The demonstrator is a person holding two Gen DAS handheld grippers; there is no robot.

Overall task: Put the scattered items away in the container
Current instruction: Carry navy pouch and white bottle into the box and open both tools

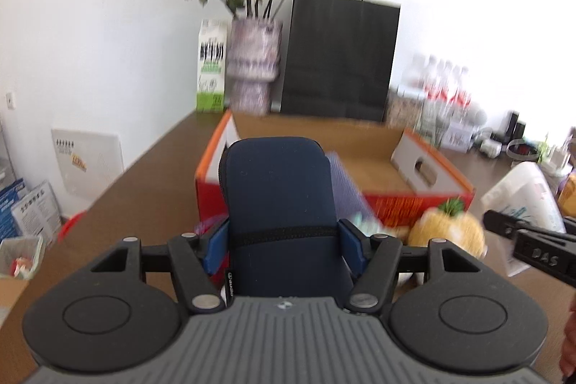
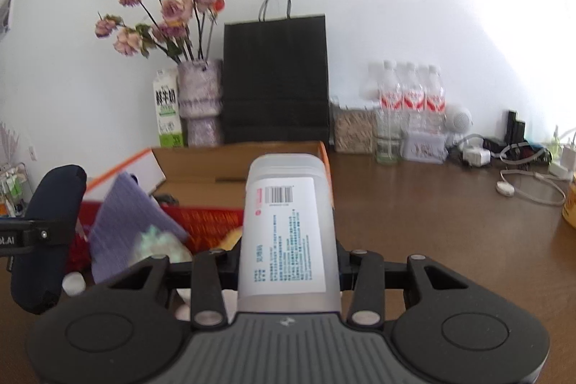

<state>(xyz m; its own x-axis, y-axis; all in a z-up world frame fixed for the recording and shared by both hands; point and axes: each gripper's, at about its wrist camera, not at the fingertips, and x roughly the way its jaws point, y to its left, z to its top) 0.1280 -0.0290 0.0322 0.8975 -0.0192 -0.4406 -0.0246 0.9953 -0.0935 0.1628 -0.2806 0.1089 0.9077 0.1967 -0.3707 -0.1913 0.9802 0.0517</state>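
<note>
The left claw (image 1: 284,240) pinches a navy zip pouch (image 1: 277,197), the right claw (image 2: 288,261) a white labelled bottle (image 2: 288,233) — both raised before the open cardboard box (image 1: 392,200) near the table's (image 2: 450,215) back edge.

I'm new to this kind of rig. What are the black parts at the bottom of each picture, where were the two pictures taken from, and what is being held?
There is no robot: a person carries a hand-held gripping tool in each hand, each with a camera looking along its fingers. The black parts are the tools themselves. In the left wrist view, the left tool is shut on a navy zip pouch. In the right wrist view, the right tool is shut on a white labelled bottle. Ahead on the brown table stands an open cardboard box, the likely container, with a purple cloth and a pineapple toy beside it.
</note>
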